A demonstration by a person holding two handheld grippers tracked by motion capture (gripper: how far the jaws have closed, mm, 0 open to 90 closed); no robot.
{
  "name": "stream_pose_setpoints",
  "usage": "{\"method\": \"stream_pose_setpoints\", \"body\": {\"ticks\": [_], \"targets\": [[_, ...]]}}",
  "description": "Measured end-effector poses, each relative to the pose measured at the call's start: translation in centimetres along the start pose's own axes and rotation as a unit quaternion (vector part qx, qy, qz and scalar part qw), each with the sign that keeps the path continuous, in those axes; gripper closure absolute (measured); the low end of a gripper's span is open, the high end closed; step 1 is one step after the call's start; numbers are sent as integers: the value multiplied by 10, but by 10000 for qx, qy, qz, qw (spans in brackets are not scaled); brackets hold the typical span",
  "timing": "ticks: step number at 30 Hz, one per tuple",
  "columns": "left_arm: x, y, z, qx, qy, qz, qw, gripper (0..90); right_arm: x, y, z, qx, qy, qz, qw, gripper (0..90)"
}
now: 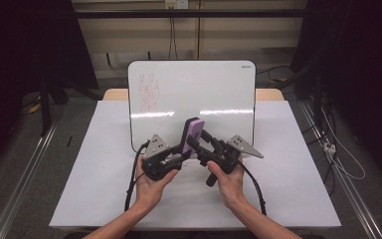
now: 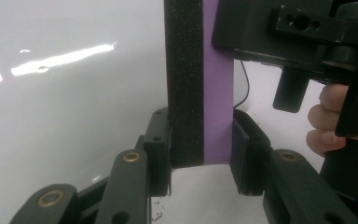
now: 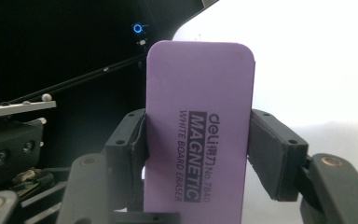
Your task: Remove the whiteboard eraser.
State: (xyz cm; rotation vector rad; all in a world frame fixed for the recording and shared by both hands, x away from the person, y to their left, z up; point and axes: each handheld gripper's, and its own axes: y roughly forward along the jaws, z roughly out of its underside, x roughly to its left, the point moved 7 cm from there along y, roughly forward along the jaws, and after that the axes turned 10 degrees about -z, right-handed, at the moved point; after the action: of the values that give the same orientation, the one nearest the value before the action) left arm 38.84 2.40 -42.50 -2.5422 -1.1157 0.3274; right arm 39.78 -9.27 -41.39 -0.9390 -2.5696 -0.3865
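Purple magnetic whiteboard eraser (image 1: 195, 130) held upright above whiteboard (image 1: 219, 89): left gripper (image 1: 178, 151) clamped across its thickness, right gripper (image 1: 193, 143) clamped across its width.

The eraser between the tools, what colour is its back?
Purple, with black lettering; the eraser shows it best in the right gripper view.

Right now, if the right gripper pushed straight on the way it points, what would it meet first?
Probably the whiteboard. The right gripper, shut on the purple eraser, aims up toward its surface; the eraser's end would likely touch first, though depth is unclear.
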Motion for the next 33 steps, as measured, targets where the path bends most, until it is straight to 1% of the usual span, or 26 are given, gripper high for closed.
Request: {"method": "stream_pose_setpoints", "body": {"ticks": [3, 4, 6, 9, 11, 13, 14, 16, 18, 19, 21, 24, 27, 28, 29, 30, 31, 32, 33], "targets": [[0, 0, 0, -8, 6, 10, 10000, 635, 0, 0, 0, 2, -37, -4, 10000, 410], [0, 1, 1, -20, -10, 10, 10000, 632, 0, 0, 0, 36, -109, -19, 9999, 411], [0, 1, 2, -16, -4, -10, 10000, 630, 1, 0, 0, 50, -120, -6, 9999, 412], [0, 2, 4, -23, -25, 46, 10000, 615, 1, 0, 1, 98, -206, -18, 9997, 413], [2, 3, 7, 57, 37, 7, 10000, 530, 0, -1, 0, 98, -289, 17, 9995, 413], [3, 3, 11, 106, -19, -11, 9999, 458, -1, -2, -1, 84, -288, 66, 9995, 413], [4, 3, 12, 139, -27, -10, 9999, 438, -2, -2, -2, 57, -317, 120, 9994, 413], [5, 2, 13, 152, -29, -30, 9999, 384, -4, -3, -3, 58, -344, 153, 9993, 413], [7, 1, 12, 134, 3, -105, 9999, 326, -6, -3, -3, 104, -413, 209, 9989, 414], [8, 0, 12, 139, 14, -91, 9999, 294, -7, -3, -2, 139, -443, 229, 9987, 414], [10, -2, 13, 211, 25, -111, 9997, 243, -9, -3, -2, 179, -473, 260, 9984, 413], [16, -6, 15, 296, 36, -229, 9993, 137, -13, -3, -3, 244, -562, 361, 9975, 413], [25, -15, 17, 310, 66, -338, 9989, 111, -16, -3, -4, 324, -801, 489, 9951, 413], [28, -17, 17, 311, 60, -385, 9988, 97, -17, -3, -4, 338, -813, 479, 9950, 413], [33, -20, 18, 321, 90, -441, 9985, 88, -18, -3, -4, 360, -842, 520, 9944, 413], [36, -23, 18, 345, 78, -469, 9983, 73, -20, -3, -3, 454, -892, 539, 9935, 413], [40, -25, 20, 413, 57, -456, 9981, 73, -20, -3, -3, 454, -892, 539, 9935, 413], [43, -27, 21, 446, 69, -435, 9980, 70, -21, -3, -2, 553, -938, 533, 9926, 413], [47, -29, 21, 450, 56, -458, 9979, 58, -22, -3, -1, 627, -1011, 537, 9914, 413]]}}
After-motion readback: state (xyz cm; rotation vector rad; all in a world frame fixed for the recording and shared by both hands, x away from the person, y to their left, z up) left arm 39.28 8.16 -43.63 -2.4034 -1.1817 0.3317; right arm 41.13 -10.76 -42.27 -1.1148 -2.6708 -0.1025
